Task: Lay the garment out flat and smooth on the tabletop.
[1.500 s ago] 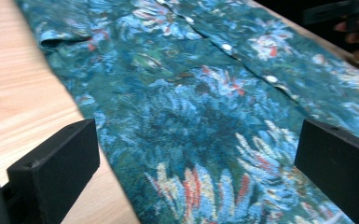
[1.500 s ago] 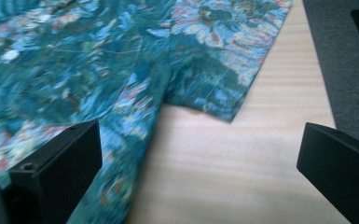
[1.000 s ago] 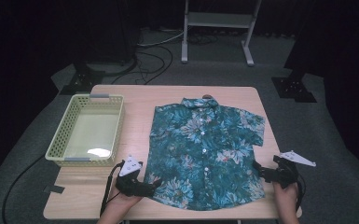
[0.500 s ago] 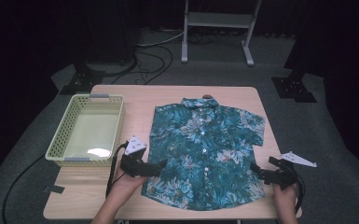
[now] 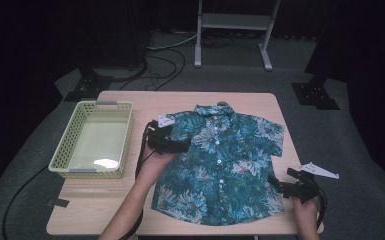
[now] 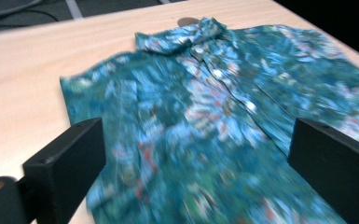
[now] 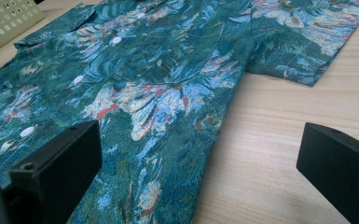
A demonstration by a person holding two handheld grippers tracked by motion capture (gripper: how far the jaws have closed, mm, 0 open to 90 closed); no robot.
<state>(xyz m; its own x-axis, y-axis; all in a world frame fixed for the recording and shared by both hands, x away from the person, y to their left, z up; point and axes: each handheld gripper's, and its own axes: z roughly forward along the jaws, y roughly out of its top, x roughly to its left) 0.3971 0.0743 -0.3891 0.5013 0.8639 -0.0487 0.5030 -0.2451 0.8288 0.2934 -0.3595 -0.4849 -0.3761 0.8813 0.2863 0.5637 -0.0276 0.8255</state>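
A teal flower-print short-sleeved shirt lies flat and buttoned on the wooden table, collar at the far side. My left gripper hovers over the shirt's left sleeve and chest, jaws wide open with nothing between them. In the left gripper view the shirt spreads ahead, collar far off. My right gripper stands open at the shirt's lower right edge, near the table's front right corner. Between its jaws the right gripper view shows the shirt's side hem and bare wood, with the right sleeve beyond.
A pale green mesh basket sits on the table's left part, with nothing in it. A metal stand and cables lie on the dark floor behind. A strip of dark tape marks the front left corner.
My left gripper has moved from the shirt's lower left corner up and away from me to the left sleeve. The right gripper stayed near the lower right hem.
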